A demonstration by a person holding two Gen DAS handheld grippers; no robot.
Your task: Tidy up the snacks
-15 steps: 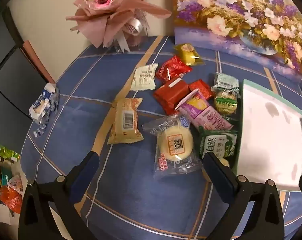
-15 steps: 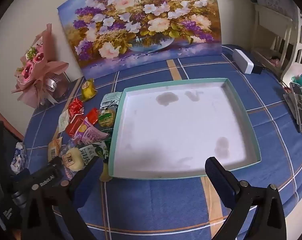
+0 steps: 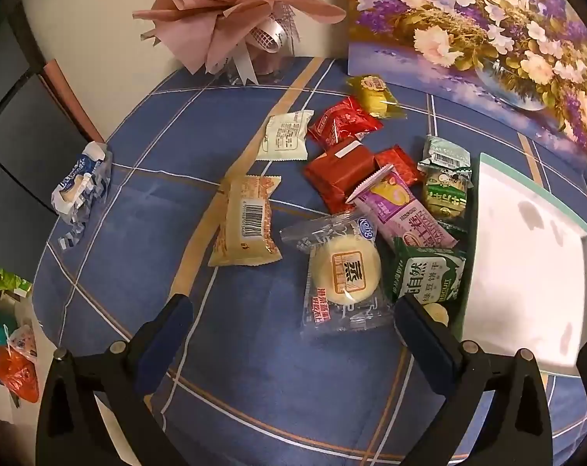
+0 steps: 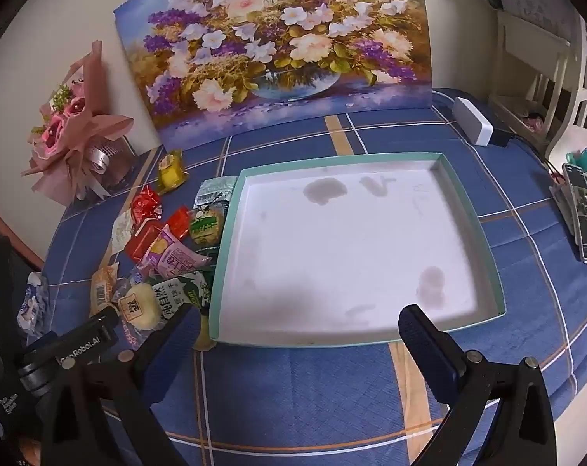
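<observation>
Several wrapped snacks lie in a cluster on the blue checked tablecloth, left of a shallow white tray with a teal rim. Among them are a round pale cake in clear wrap, a tan barcode pack, a green biscuit pack, a purple bar and red packs. My left gripper hovers open just in front of the round cake, nothing between its fingers. Over the tray's near rim my right gripper is open and holds nothing. The tray holds no snacks.
A flower painting leans on the wall behind the tray, with a pink bouquet at the back left. A crumpled blue-white wrapper lies near the table's left edge. A white box and phones sit at the right.
The left gripper has edged slightly to the left over the snacks; the right view is nearly unchanged. Both grippers stay open.
</observation>
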